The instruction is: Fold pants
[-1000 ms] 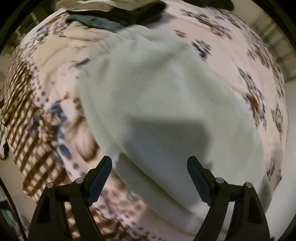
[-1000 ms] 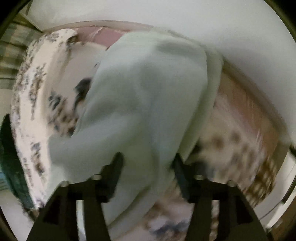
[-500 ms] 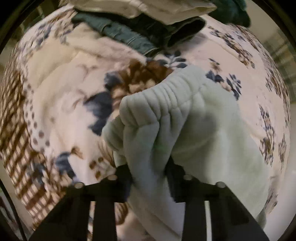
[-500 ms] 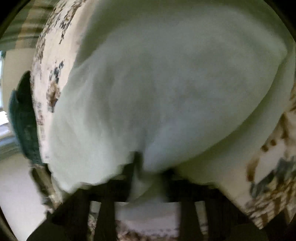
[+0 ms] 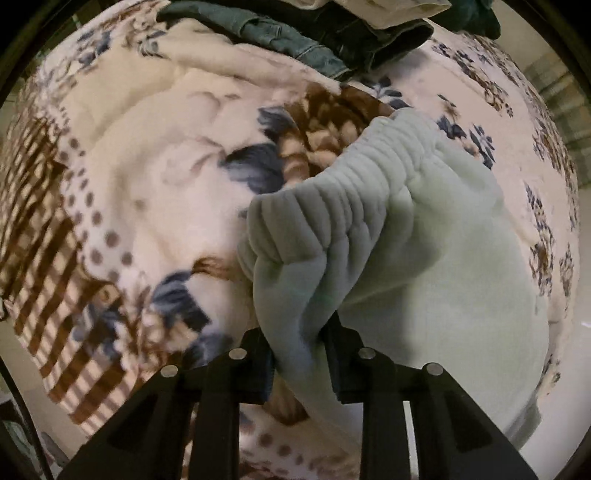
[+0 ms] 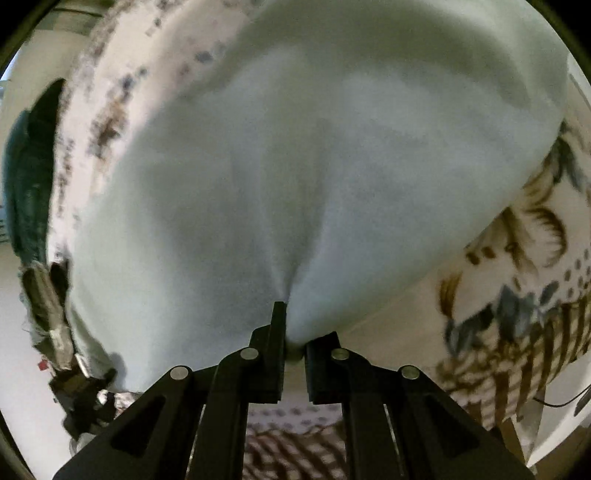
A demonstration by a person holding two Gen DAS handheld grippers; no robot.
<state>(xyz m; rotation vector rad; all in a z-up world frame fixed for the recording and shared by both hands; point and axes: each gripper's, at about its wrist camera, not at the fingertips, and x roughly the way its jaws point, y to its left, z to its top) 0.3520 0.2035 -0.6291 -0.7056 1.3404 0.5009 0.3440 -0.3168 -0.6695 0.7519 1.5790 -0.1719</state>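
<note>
The pale mint fleece pants [image 5: 424, 258] lie on a floral and striped blanket [image 5: 147, 192]. My left gripper [image 5: 301, 350] is shut on the pants just below their ribbed elastic waistband [image 5: 332, 199], which is bunched and lifted off the blanket. In the right wrist view the pants [image 6: 295, 166] fill most of the frame. My right gripper [image 6: 293, 332] is shut on a pinched fold of the pants at their near edge. The fabric hides the fingertips of both grippers.
A pile of dark green and cream clothes [image 5: 325, 33] sits at the far edge of the blanket. A dark green garment [image 6: 26, 177] hangs at the left in the right wrist view. The blanket's striped border [image 6: 517, 354] runs at the right.
Both grippers closed on the pants; the left was open a second ago. The left now lifts the waistband up and back. The right has moved in close to the fabric.
</note>
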